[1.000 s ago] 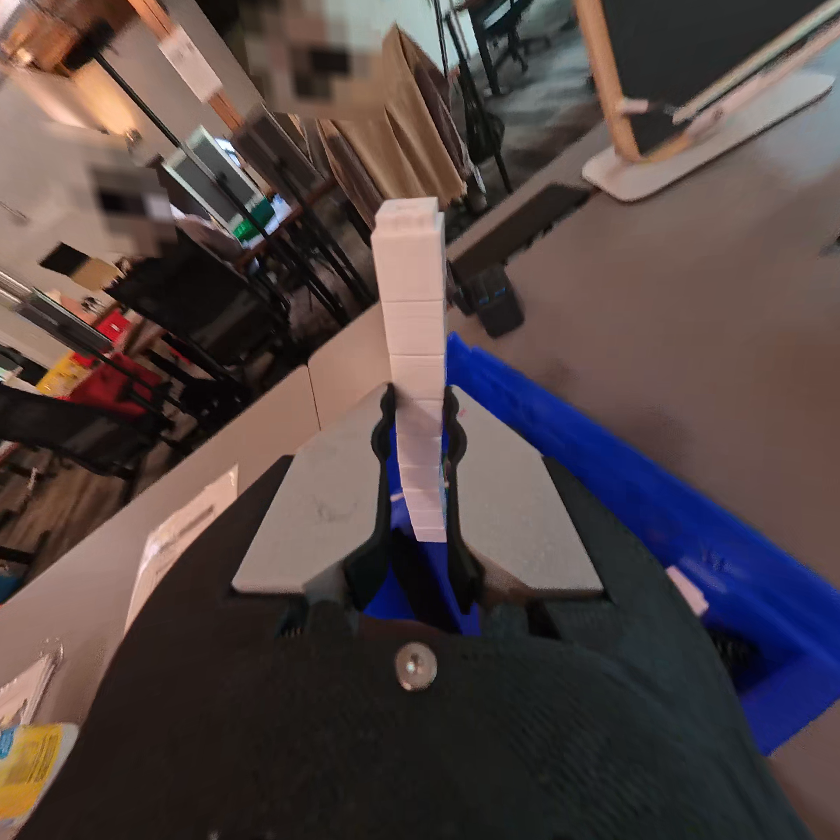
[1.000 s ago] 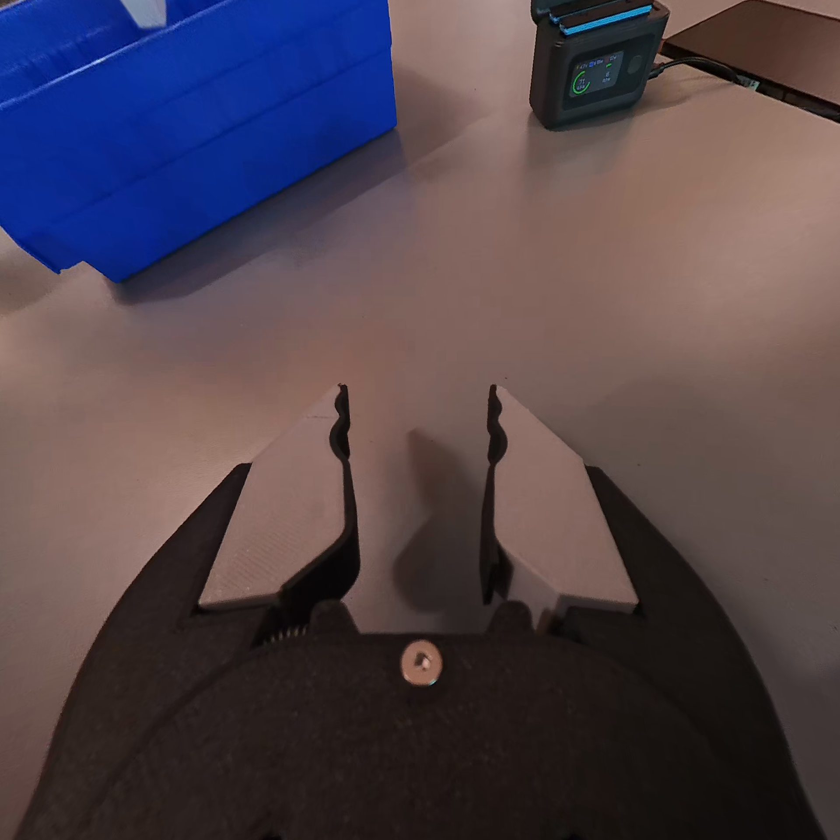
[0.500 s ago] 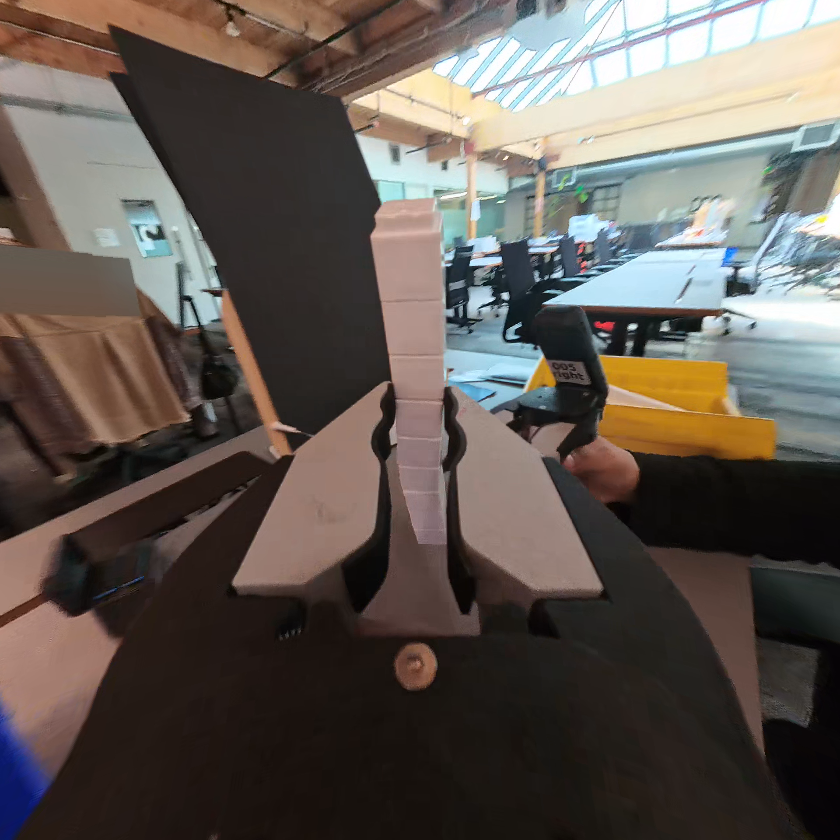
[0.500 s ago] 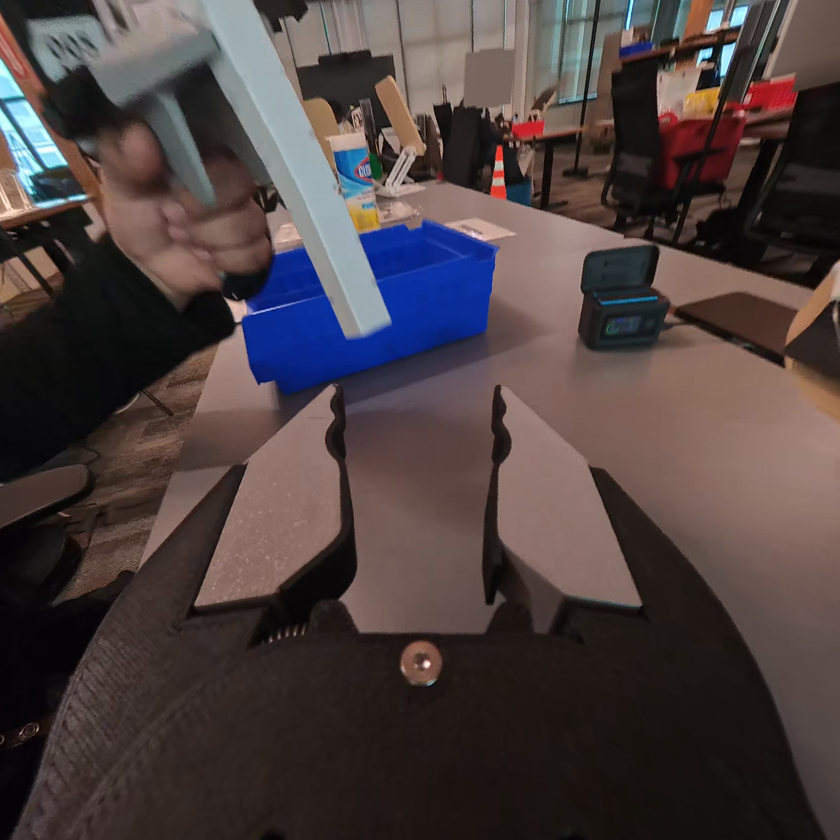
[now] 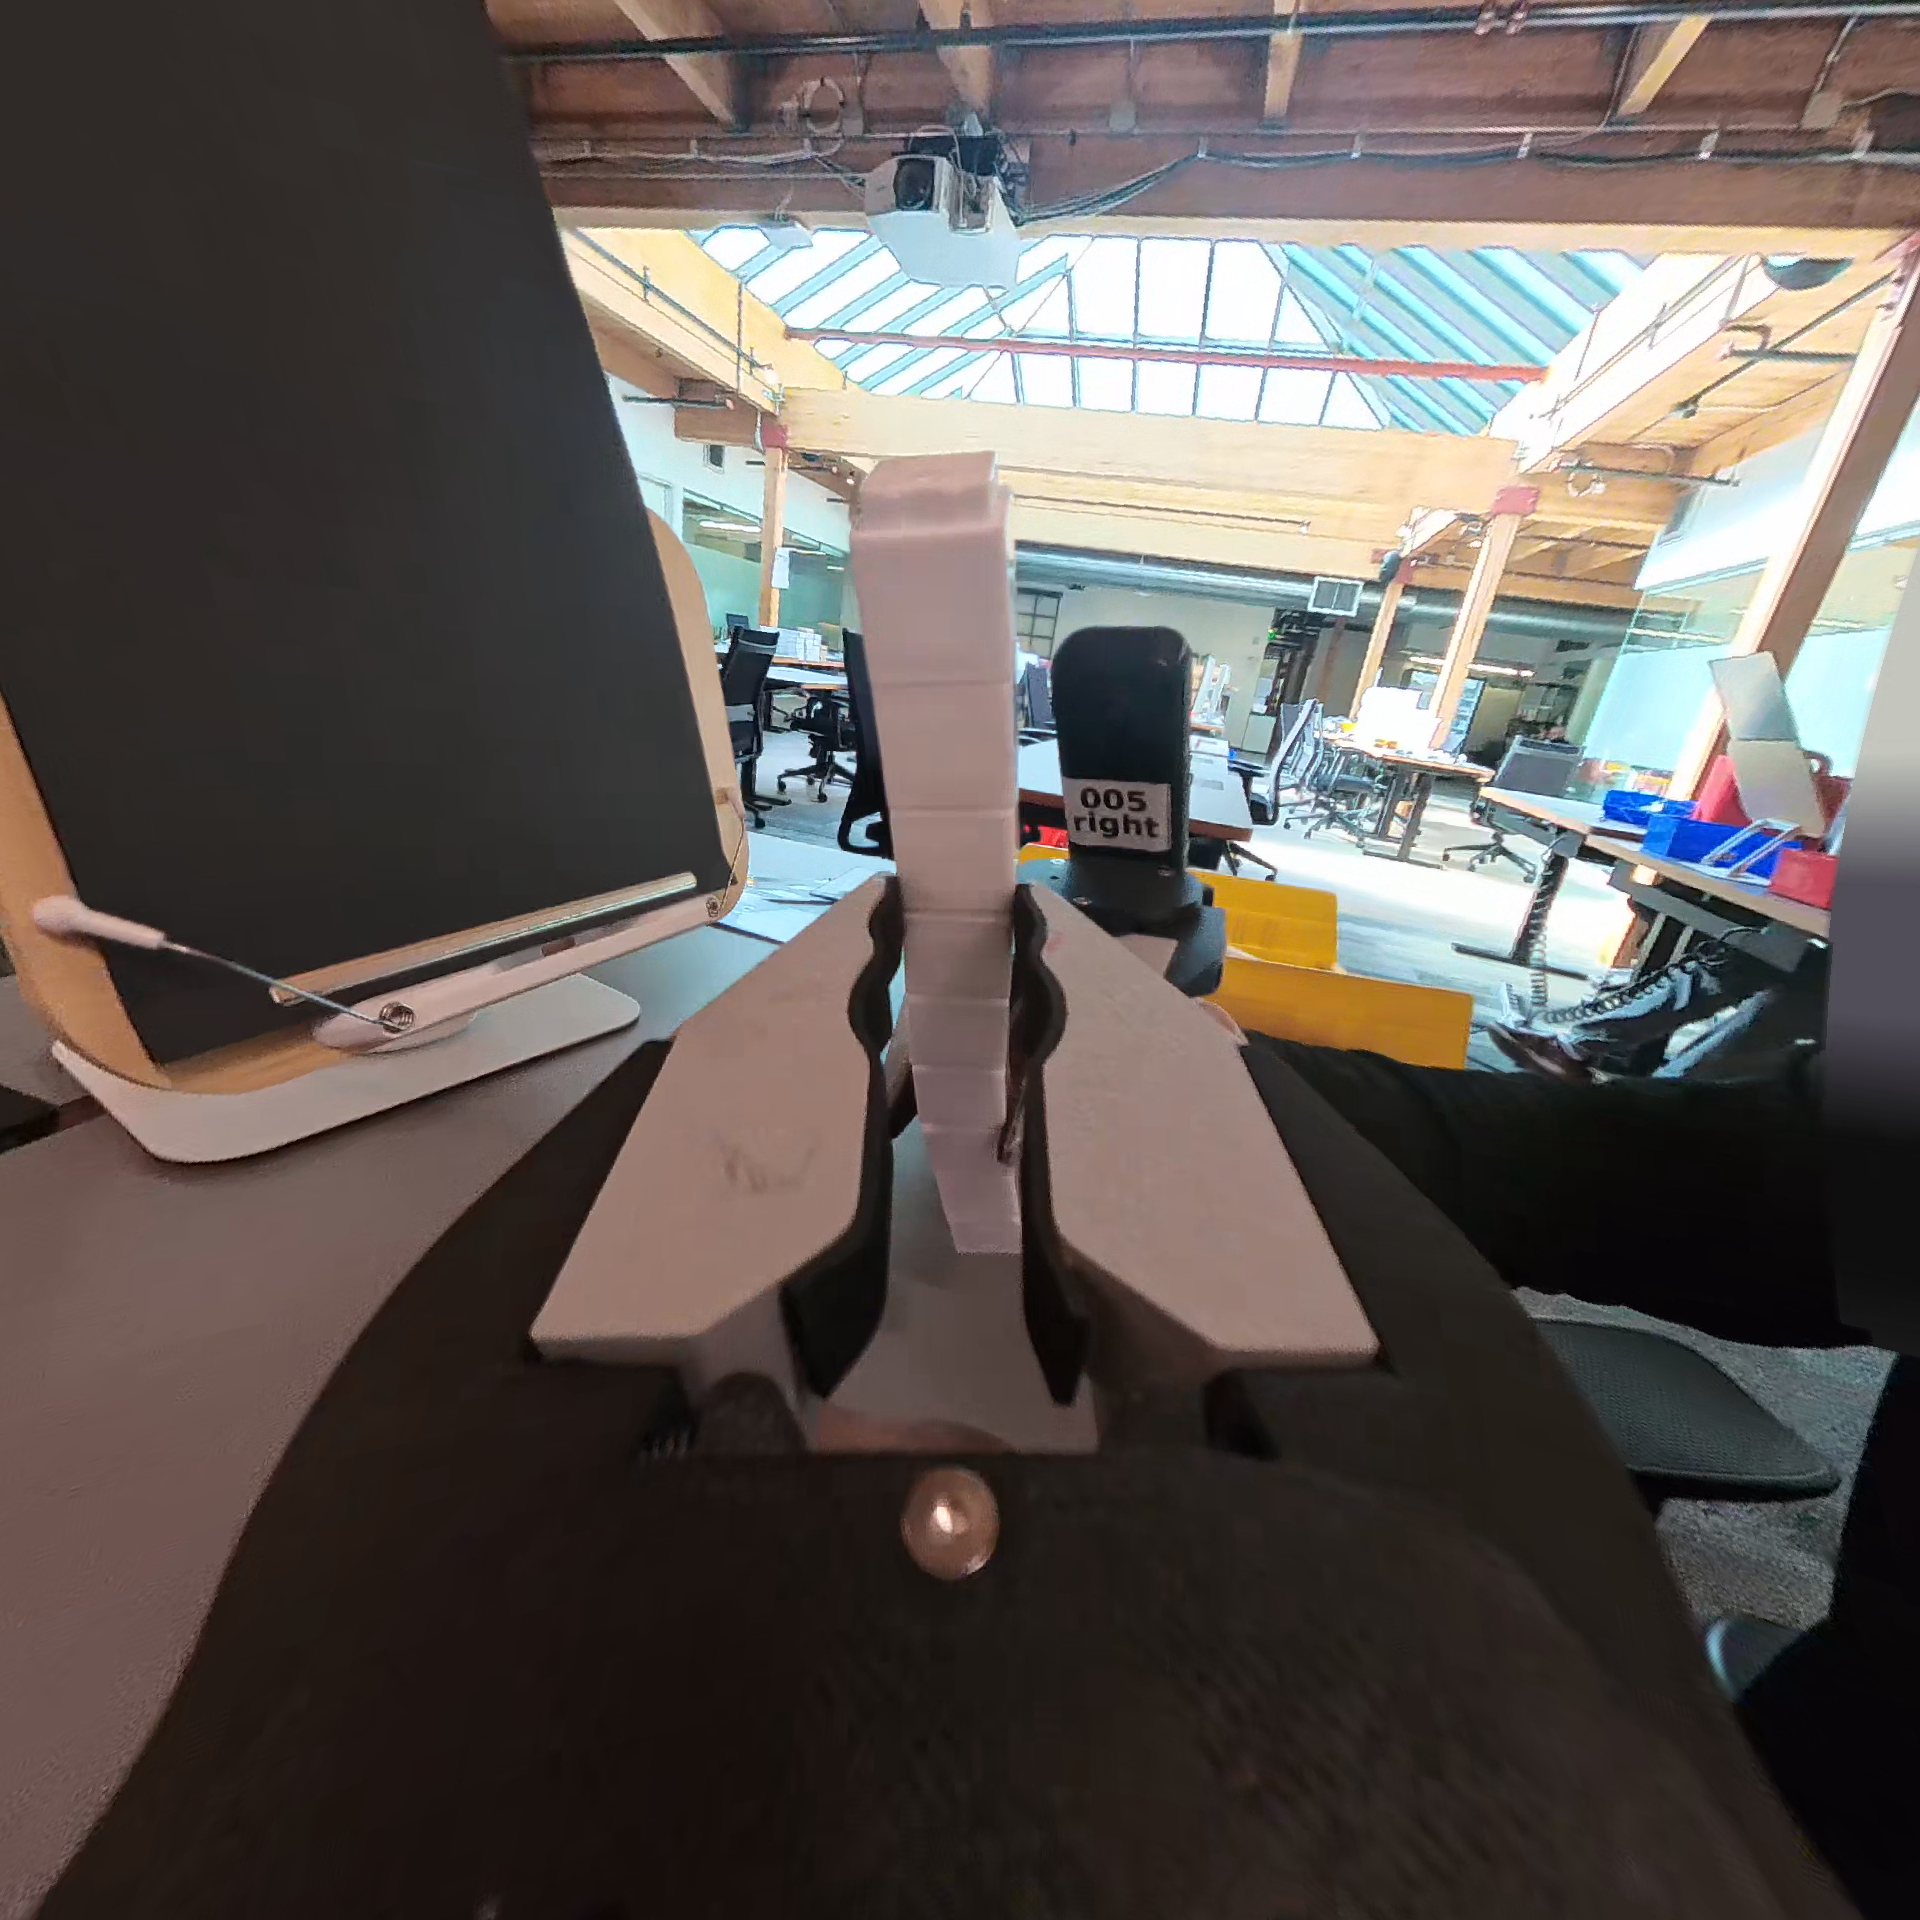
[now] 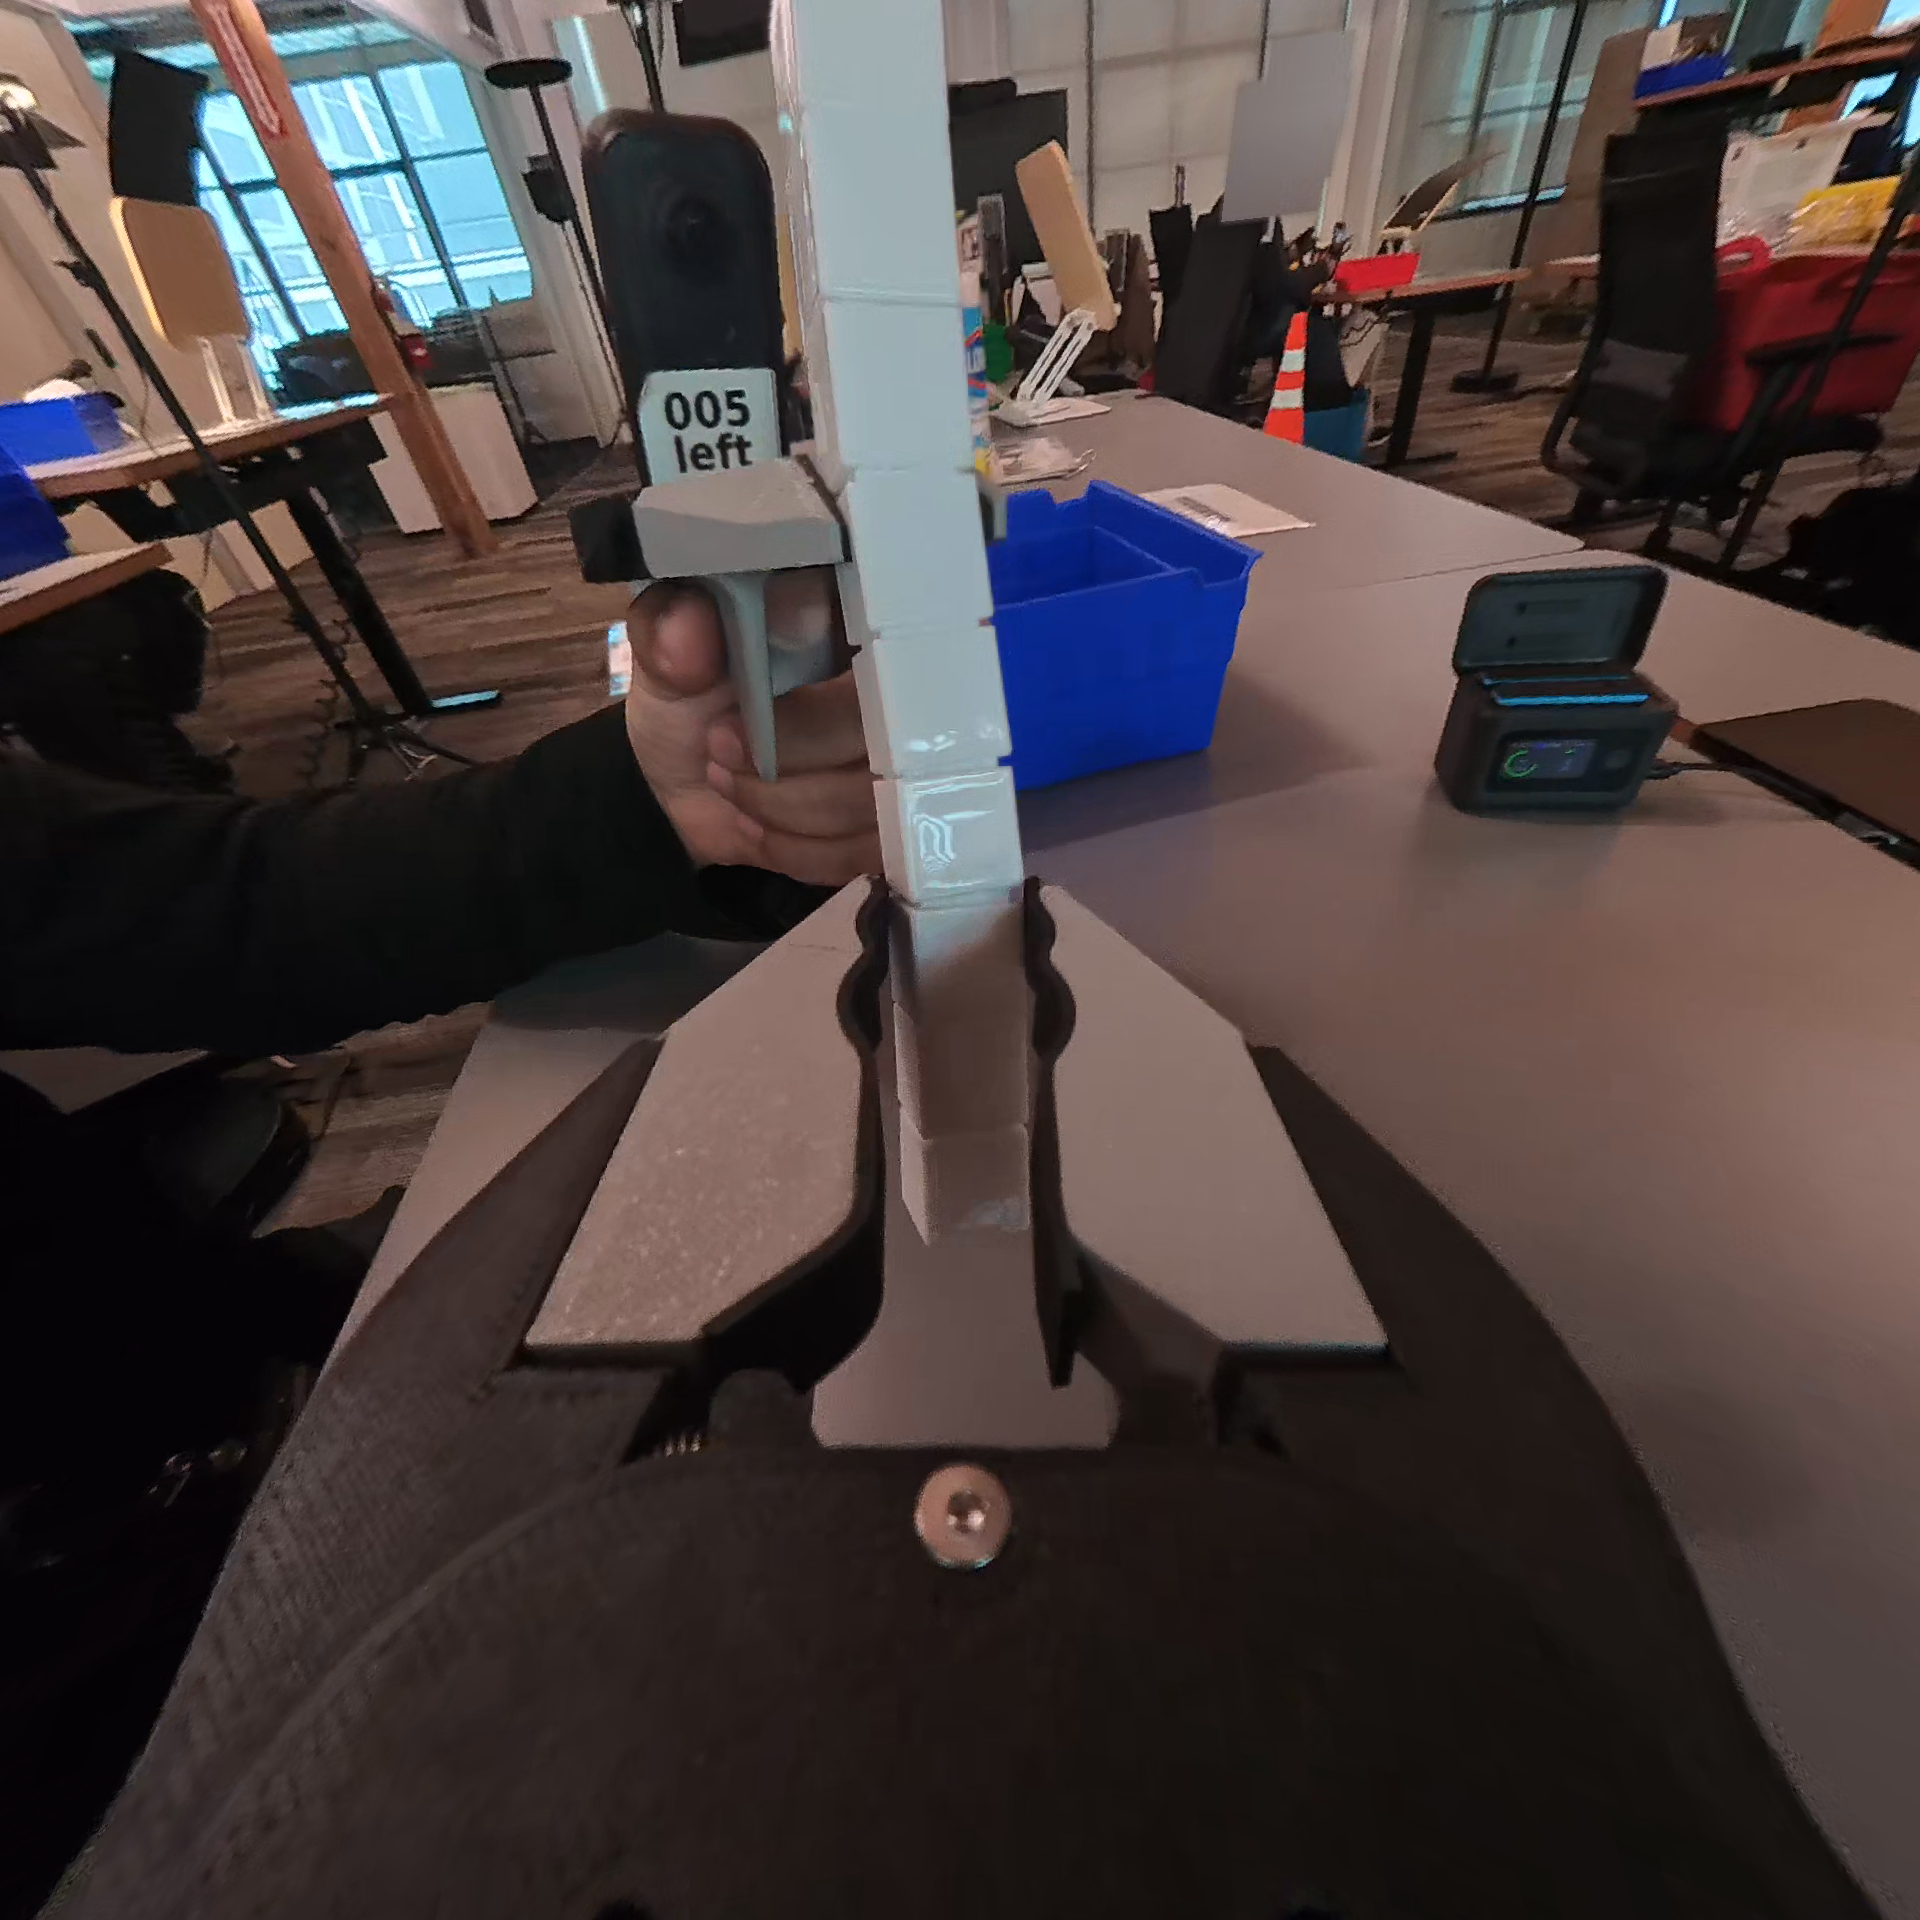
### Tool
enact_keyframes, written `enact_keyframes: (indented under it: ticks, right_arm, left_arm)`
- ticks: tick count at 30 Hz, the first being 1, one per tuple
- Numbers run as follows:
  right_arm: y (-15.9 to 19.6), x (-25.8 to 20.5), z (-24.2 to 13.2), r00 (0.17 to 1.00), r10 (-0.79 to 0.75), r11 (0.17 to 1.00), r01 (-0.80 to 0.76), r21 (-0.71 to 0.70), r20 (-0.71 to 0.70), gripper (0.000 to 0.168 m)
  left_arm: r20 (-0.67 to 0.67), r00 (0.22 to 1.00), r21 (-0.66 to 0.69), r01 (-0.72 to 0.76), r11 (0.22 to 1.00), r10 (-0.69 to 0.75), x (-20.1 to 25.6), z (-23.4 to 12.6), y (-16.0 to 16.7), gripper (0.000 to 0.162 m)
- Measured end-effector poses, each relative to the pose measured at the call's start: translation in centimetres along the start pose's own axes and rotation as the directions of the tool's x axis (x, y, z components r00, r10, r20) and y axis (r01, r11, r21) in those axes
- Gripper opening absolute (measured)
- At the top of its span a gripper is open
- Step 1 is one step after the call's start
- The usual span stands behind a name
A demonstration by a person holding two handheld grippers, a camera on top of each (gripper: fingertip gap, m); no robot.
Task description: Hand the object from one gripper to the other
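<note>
white segmented bar [image 6: 914, 582], upright, clamped between both grippers' jaws.

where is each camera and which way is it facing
Left wrist view: sits on the left gripper, facing an open office; its fingers clamp the white bar, a dark sleeve behind.
Right wrist view: sits on the right gripper, facing the table and blue bin; its fingers close round the bar's lower end.
Shared: the bar, and each shows the other gripper.
</note>
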State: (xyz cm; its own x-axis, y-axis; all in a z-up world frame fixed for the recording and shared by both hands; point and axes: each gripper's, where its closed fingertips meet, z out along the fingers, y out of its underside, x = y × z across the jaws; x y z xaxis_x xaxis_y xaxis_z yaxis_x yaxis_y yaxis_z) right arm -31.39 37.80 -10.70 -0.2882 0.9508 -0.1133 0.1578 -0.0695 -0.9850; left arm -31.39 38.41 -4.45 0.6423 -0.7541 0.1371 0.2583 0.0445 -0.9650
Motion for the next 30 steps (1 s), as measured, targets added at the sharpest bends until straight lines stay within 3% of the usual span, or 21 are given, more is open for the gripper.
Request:
enact_keyframes:
  ticks: [4, 11, 20, 22, 30]
  right_arm:
    - [0.8, 0.0, 0.5, 0.998, 0.052, 0.999, -0.052, -0.017, 0.039, 0.020]
    - [0.8, 0.3, 0.1, 0.993, 0.097, 0.995, -0.097, 0.002, 0.062, 0.020]
    - [1.8, 0.3, 0.1, 0.981, 0.165, 0.986, -0.162, -0.036, 0.103, 0.019]
    - [2.2, 0.2, 0.3, 0.981, 0.162, 0.986, -0.156, -0.060, 0.105, 0.018]
    - [3.2, 0.5, 0.6, 0.977, 0.188, 0.979, -0.179, -0.101, 0.095, 0.018]
  left_arm:
    - [0.008, 0.998, -0.002, 0.069, 0.998, -0.069, -0.7, -0.8, 0.8, 0.019]
    - [0.084, 0.996, 0.001, -0.004, 1.000, 0.004, -1.4, -1.6, 0.5, 0.026]
    - [0.066, 0.987, 0.045, 0.144, 0.988, -0.147, -2.4, -2.6, 0.0, 0.034]
    - [0.061, 0.989, 0.020, 0.135, 0.991, -0.136, -2.2, -2.3, 0.6, 0.022]
    - [0.058, 0.993, -0.021, 0.105, 0.994, -0.104, -2.2, -2.1, 1.5, 0.020]
